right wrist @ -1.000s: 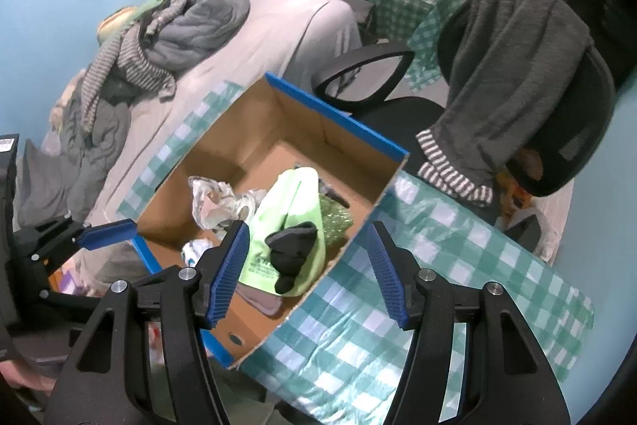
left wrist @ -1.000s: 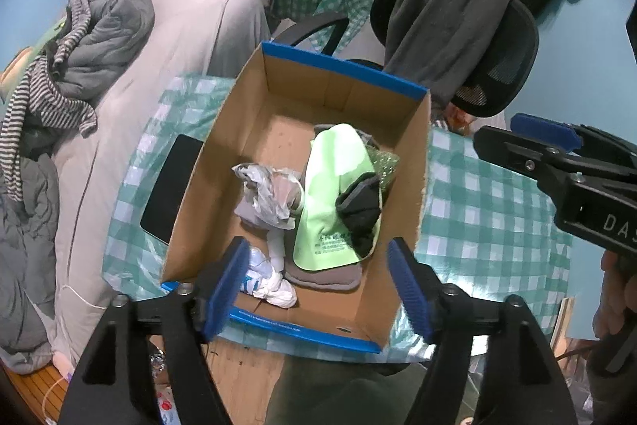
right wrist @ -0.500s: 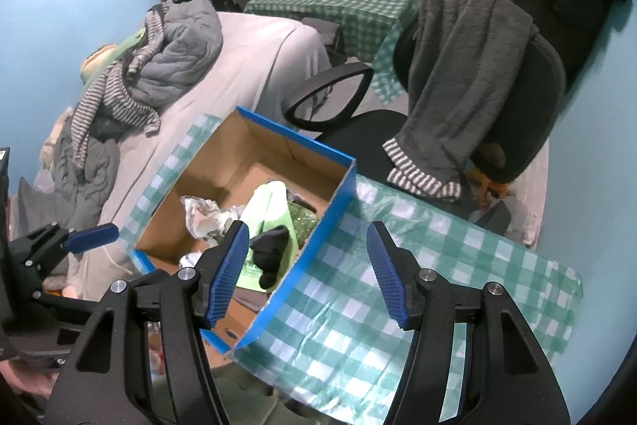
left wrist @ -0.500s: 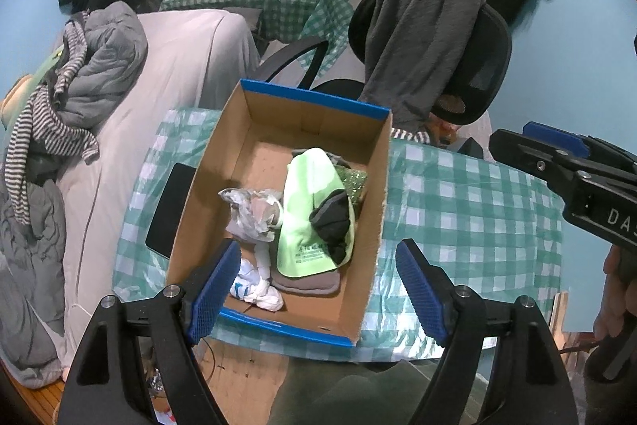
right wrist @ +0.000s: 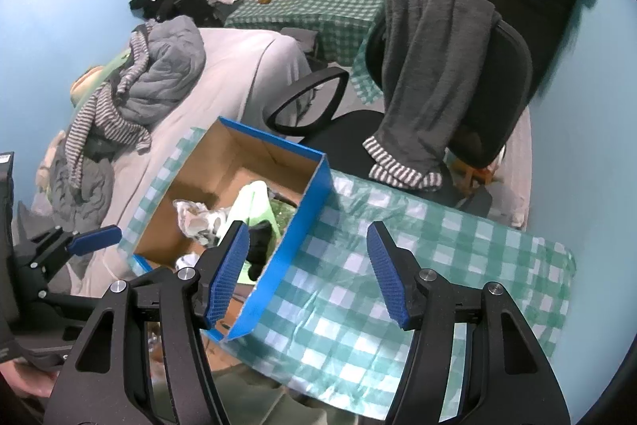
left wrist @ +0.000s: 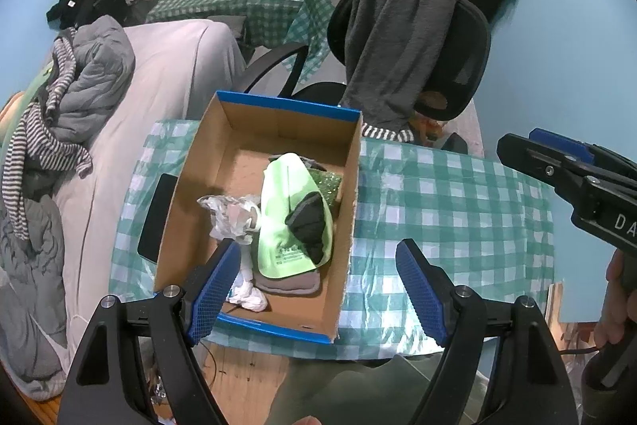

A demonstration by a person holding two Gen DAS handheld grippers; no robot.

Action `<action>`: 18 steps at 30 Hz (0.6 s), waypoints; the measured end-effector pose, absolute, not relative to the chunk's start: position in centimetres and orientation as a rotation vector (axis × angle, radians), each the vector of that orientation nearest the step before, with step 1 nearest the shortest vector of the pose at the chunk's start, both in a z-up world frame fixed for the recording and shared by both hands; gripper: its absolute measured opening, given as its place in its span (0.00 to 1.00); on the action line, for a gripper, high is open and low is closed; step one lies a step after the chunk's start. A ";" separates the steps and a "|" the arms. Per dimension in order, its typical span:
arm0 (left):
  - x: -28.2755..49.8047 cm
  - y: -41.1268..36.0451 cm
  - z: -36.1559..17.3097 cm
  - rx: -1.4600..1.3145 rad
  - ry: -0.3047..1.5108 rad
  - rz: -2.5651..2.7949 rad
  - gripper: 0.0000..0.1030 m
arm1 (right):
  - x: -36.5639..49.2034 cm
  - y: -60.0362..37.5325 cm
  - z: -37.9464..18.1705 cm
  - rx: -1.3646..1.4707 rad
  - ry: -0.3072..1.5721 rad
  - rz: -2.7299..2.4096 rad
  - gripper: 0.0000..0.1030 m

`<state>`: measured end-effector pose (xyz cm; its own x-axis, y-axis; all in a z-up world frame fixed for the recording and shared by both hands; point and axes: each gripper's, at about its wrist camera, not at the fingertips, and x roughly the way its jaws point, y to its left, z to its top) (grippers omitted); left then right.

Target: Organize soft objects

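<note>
Soft items lie gathered in a cardboard box on a checked tablecloth: a pale green cloth with a black sock on top, crumpled plastic beside them. The left gripper and right gripper hover above, each with jaws spread and empty, apparently because nothing remains loose on the cloth to collect.
</note>
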<state>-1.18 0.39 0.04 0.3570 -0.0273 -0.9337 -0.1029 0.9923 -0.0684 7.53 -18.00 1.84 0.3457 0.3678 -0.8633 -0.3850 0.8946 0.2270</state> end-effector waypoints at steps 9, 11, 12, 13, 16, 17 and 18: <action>-1.2 -0.5 0.5 -0.107 1.202 0.039 0.79 | 7.0 -19.2 2.0 0.011 1.118 0.465 0.59; -1.2 -0.5 0.5 -0.108 1.202 0.041 0.79 | 7.1 -19.3 2.0 0.009 1.120 0.466 0.59; -1.2 -0.6 0.5 -0.105 1.203 0.040 0.79 | 7.0 -19.3 2.0 0.010 1.119 0.466 0.59; -1.2 -0.7 0.5 -0.103 1.202 0.038 0.79 | 7.1 -19.3 2.0 0.010 1.118 0.467 0.59; -1.1 -0.9 0.6 -0.097 1.204 0.036 0.79 | 7.0 -19.4 2.0 0.012 1.117 0.467 0.59; -1.2 -0.9 0.6 -0.099 1.204 0.036 0.79 | 7.0 -19.4 2.0 0.010 1.118 0.467 0.59; -1.2 -0.9 0.6 -0.099 1.203 0.037 0.79 | 7.0 -19.5 2.0 0.011 1.117 0.469 0.59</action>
